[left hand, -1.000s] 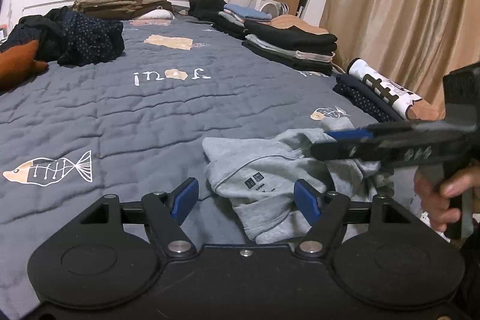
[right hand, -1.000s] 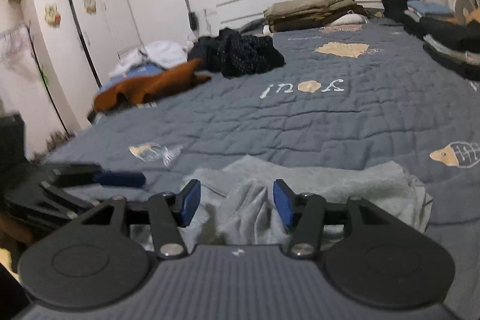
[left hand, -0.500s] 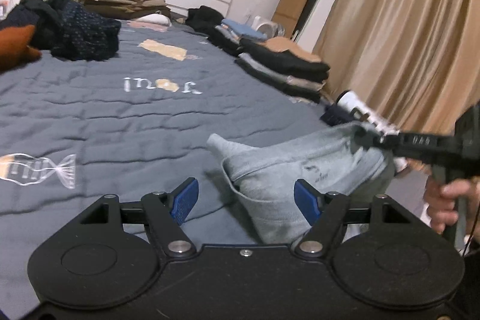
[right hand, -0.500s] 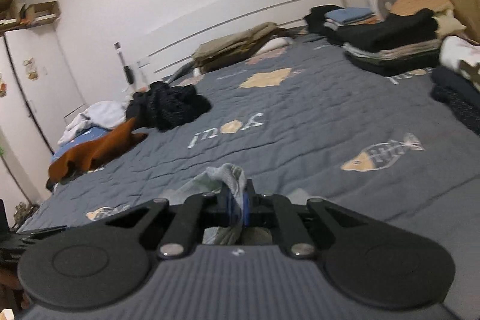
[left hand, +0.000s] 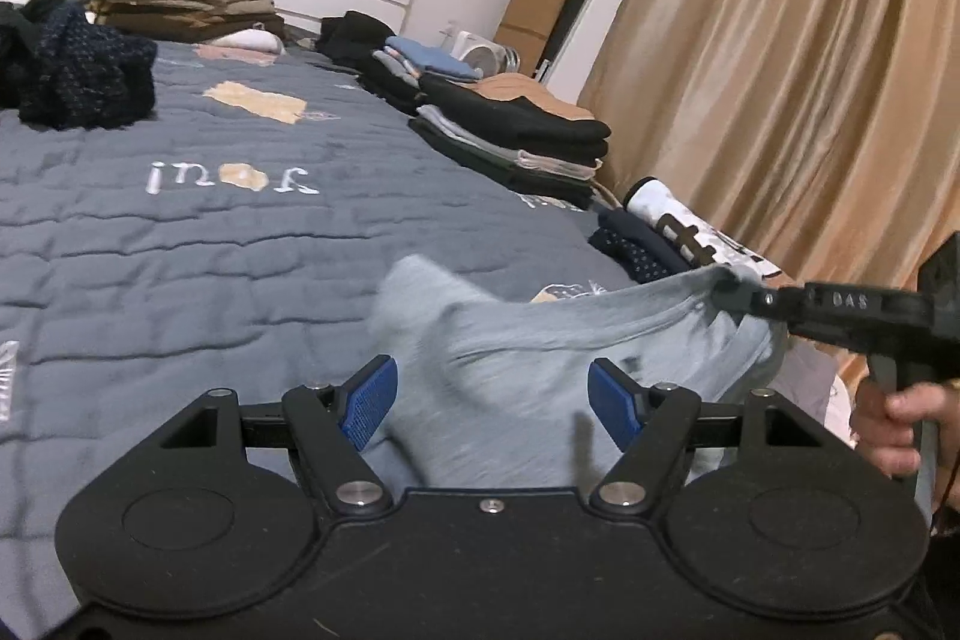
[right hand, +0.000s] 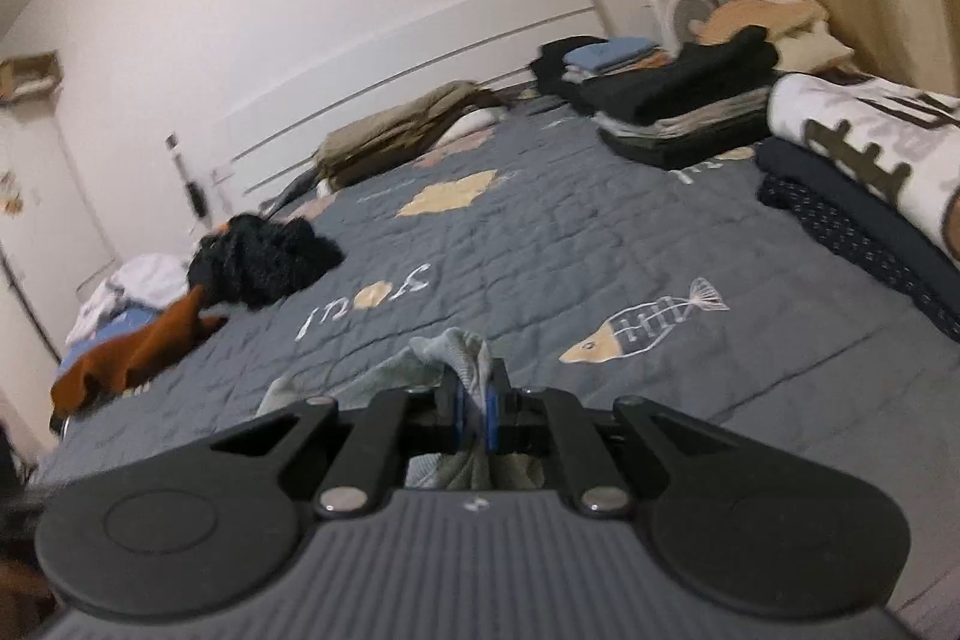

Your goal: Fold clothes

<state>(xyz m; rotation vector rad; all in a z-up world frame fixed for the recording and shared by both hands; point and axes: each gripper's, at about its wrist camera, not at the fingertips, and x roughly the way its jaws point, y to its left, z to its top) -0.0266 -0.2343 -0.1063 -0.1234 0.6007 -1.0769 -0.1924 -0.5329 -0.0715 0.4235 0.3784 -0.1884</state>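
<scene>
- Bed (left hand: 180,244): grey-blue quilted cover with fish prints and lettering, fills most of both views
- Curtain (left hand: 798,58): tan, hangs along the bed's far side in the left wrist view
- Folded stacks (left hand: 516,136): dark and pale garments piled along the curtain-side edge of the bed; loose dark heap (left hand: 72,76) near the headboard on the other side
- Grey garment (left hand: 540,352): lifted off the cover, stretched from in front of the left tongs up to the right tongs; motion-blurred
- Left gripper (left hand: 492,400): blue pads wide apart, nothing between them; garment hangs just beyond
- Right gripper (right hand: 473,400): pads closed tight on a bunched fold of the grey garment; in the left view, a hand (left hand: 894,418) grips its handle
</scene>
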